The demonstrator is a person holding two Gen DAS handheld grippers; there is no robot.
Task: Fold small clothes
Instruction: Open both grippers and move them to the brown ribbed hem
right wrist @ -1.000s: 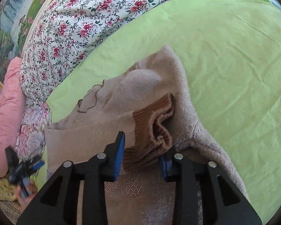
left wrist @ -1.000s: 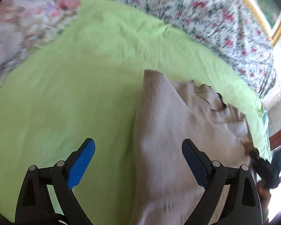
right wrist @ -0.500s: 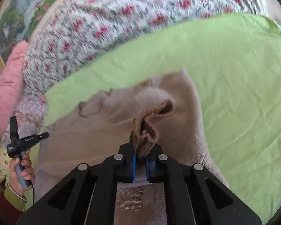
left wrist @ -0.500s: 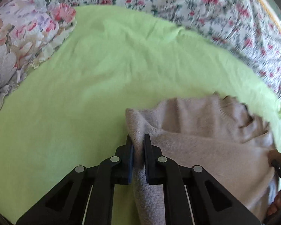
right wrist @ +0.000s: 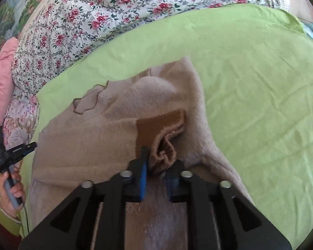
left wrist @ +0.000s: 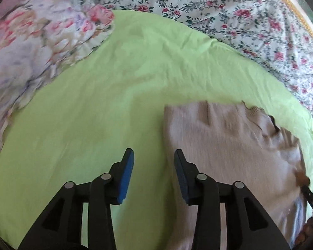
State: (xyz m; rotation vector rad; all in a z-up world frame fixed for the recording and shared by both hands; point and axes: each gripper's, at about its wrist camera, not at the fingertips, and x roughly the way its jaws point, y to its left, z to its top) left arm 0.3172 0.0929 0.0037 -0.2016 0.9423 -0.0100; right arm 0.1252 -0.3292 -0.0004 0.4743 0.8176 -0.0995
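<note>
- The beige sweater (right wrist: pixel 106 137) lies on the green sheet (right wrist: pixel 260 95) of the bed, neckline toward the flowered quilt (right wrist: pixel 89 20), one sleeve folded across the body so that its brown cuff (right wrist: pixel 158 125) sits near the middle.
- The right hand-held gripper (right wrist: pixel 156 166) has just been opening. Its jaws stand partly apart with the bunched end of the cuff between them; I cannot tell whether the pads touch the knit, but it looks more let go than held.
- The left hand-held gripper (left wrist: pixel 154 166) has also just been opening. It is partly spread and holds nothing, with one blue pad over bare sheet and the other over the sweater's side edge.
- To my eye the sleeve fold is being set down. To do it well, I would draw the right jaws straight back off the cuff so the ribbing does not drag and undo the fold.
- The cuff is crumpled; a light press flat would help before the next fold.
- A person's hand (right wrist: pixel 10 189) at the far side holds a small device, apart from the cloth.
</note>
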